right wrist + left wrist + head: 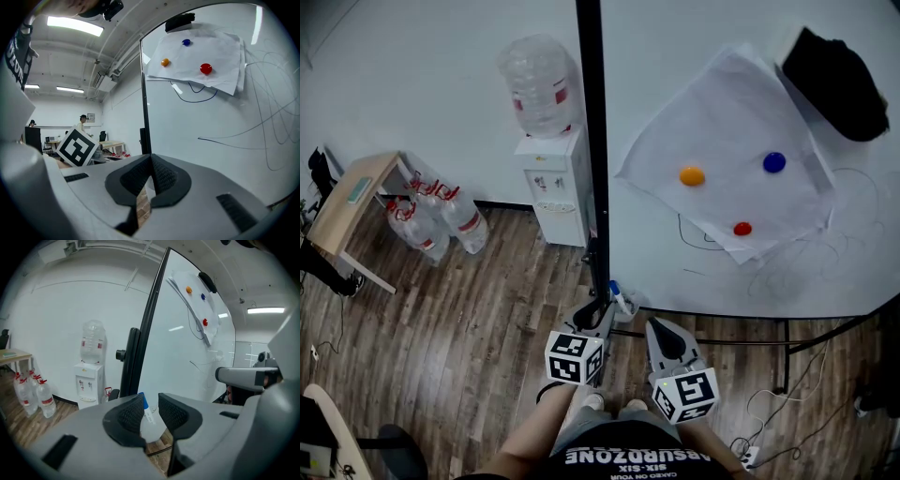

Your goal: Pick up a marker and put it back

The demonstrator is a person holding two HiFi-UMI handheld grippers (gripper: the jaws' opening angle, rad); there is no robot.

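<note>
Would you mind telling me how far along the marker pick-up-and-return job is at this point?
Done: nothing confirmable from this moment. In hand: the blue-capped marker stands between the jaws of the left tool, which are apart with a gap beside it, so it is not clamped; the right tool is shut and empty. Left: unclear, since this could be just before the grasp or just after the return.

Water dispenser (555, 187); jugs (441, 220) on floor (469, 319) between it and wooden desk (342, 216); paper (731, 122) on whiteboard (675, 272).

whiteboard (675, 56) and black post (592, 141) close ahead, open floor (441, 319) to the left
</note>
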